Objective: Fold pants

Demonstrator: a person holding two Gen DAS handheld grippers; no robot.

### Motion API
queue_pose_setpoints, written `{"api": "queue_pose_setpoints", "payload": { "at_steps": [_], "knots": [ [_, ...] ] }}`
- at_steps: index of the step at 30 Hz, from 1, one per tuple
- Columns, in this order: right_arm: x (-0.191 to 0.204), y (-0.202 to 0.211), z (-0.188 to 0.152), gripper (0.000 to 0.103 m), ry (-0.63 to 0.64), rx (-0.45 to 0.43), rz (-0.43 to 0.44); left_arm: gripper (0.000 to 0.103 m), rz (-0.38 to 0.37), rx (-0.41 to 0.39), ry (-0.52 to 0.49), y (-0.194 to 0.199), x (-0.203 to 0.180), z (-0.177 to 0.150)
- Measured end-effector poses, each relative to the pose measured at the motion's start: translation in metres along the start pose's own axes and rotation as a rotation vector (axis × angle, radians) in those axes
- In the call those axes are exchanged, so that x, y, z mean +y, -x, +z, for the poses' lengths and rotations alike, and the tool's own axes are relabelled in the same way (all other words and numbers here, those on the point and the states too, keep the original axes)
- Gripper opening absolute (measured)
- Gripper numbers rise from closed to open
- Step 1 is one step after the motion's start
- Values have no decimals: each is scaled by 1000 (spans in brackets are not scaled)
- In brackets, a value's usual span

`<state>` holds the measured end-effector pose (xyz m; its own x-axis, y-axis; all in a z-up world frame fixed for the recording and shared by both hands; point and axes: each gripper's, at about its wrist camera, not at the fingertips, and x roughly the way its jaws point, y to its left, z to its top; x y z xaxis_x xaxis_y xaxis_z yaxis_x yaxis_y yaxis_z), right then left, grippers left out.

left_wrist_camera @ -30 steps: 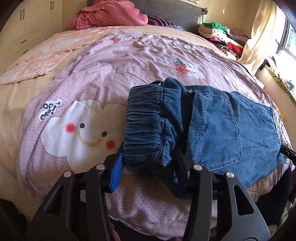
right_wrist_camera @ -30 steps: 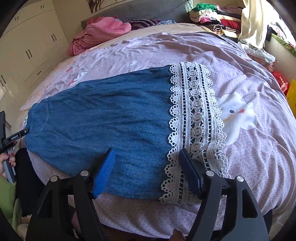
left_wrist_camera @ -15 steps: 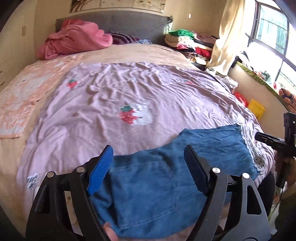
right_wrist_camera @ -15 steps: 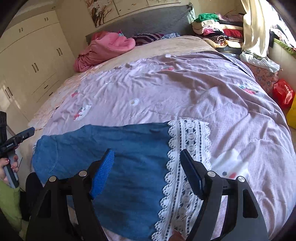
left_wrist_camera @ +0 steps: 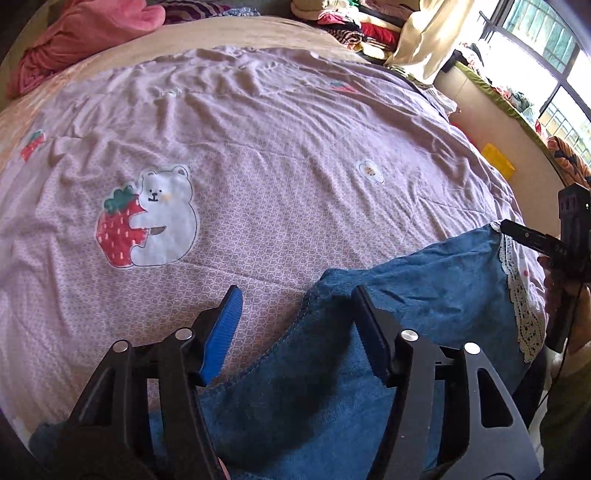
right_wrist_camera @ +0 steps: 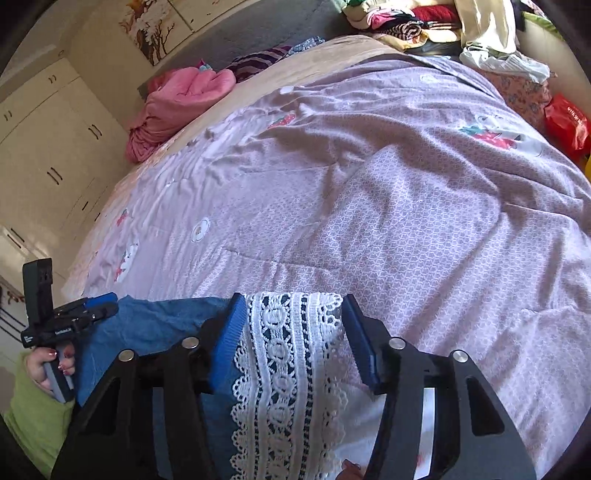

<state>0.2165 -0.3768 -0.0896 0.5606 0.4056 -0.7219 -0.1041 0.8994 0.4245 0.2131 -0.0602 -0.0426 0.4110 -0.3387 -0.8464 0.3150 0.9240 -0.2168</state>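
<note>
The blue denim pants [left_wrist_camera: 424, 295] with a white lace hem [right_wrist_camera: 291, 354] lie along the near edge of the bed. My left gripper [left_wrist_camera: 295, 328] is open, its jaws wide apart above the denim's upper edge near the waist end. My right gripper [right_wrist_camera: 291, 332] is open above the lace hem at the leg end. The right gripper also shows at the right of the left wrist view [left_wrist_camera: 535, 240], and the left gripper shows at the left of the right wrist view [right_wrist_camera: 85, 310]. Neither holds cloth.
A purple quilt [left_wrist_camera: 277, 155] with a bear and strawberry print covers the bed. A pink bundle [right_wrist_camera: 177, 107] lies by the grey headboard. Folded clothes [left_wrist_camera: 354, 22] are stacked at the far right. White wardrobes [right_wrist_camera: 48, 158] stand to the left.
The left gripper let go of the bunched waistband it held a second ago and opened. Both grippers have drawn back toward the near edge, so less of the pants shows.
</note>
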Motion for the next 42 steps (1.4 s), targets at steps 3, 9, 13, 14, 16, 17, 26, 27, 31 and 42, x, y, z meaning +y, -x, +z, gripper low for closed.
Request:
{"api": "queue_pose_setpoints", "payload": {
  "at_steps": [3, 9, 13, 14, 16, 17, 26, 27, 31, 42],
  "knots": [
    [4, -13, -4, 49, 36, 31, 15, 35, -10, 37, -34, -6, -7, -8],
    [4, -16, -6, 49, 54, 27, 8, 32, 2, 55, -92, -11, -22, -8],
    [7, -15, -7, 46, 80, 24, 6, 18, 7, 67, -148, -15, -39, -9],
    [8, -14, -8, 42, 88, 21, 5, 16, 21, 68, -155, -18, -40, -9],
    [12, -10, -10, 30, 108, 8, 19, 11, 25, 58, -139, -18, -38, -7],
    [15, -6, -12, 24, 125, -5, 23, 8, 32, 36, -129, -15, -36, -6],
    [32, 1, -5, 22, 226, -72, -74, 6, 140, -165, -159, 2, -44, 4],
    [27, -7, -5, 22, 217, -47, -94, 6, 144, -154, -150, -6, -40, 4],
    [21, -19, -5, 27, 212, -28, -130, 10, 172, -126, -150, -29, -36, -5],
    [17, 31, -16, 61, 160, -134, -204, 40, 206, -201, -42, 4, -14, -4]
  ]
}}
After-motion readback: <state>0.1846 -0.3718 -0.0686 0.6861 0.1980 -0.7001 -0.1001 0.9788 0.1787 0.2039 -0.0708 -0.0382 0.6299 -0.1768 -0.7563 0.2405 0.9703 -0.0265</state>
